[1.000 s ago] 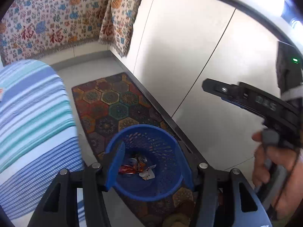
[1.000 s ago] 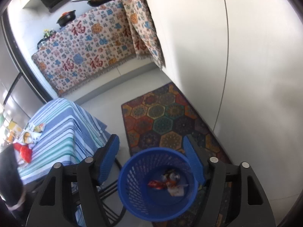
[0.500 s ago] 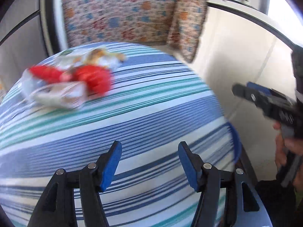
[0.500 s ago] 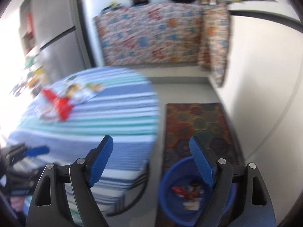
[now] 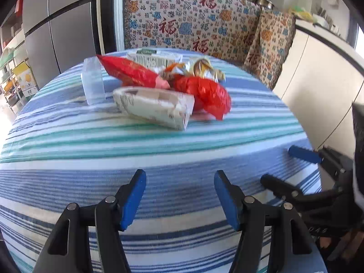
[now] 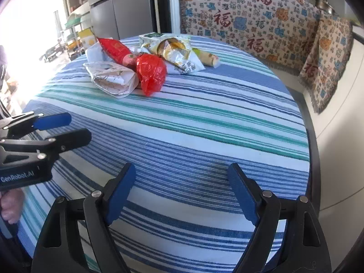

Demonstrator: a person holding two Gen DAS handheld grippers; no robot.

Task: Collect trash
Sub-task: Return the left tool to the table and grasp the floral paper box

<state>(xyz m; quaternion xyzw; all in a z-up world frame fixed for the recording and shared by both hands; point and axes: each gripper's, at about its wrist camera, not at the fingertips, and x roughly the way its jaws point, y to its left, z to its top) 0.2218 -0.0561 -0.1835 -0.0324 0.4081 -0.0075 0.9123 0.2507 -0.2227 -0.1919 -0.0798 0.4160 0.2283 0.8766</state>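
Observation:
A pile of trash lies at the far side of the round striped table (image 5: 159,154): a crumpled red plastic bag (image 5: 204,91) (image 6: 151,71), a white paper carton (image 5: 154,105) (image 6: 113,79), a red snack wrapper (image 5: 127,70) (image 6: 113,47), a foil snack bag (image 6: 177,54) (image 5: 200,67) and a clear plastic cup (image 5: 93,84). My left gripper (image 5: 179,193) is open and empty over the near table edge. My right gripper (image 6: 182,191) is open and empty beside it, also seen in the left wrist view (image 5: 284,170).
A patterned cloth (image 5: 193,25) (image 6: 250,20) covers the counter behind the table, with pans on top. A grey fridge (image 5: 59,29) stands at the left. White cabinets (image 5: 318,86) run along the right. The left gripper shows in the right wrist view (image 6: 61,129).
Both grippers swung up from over the blue trash basket on the floor to over the striped table, now facing the trash pile. Both stayed open and empty.

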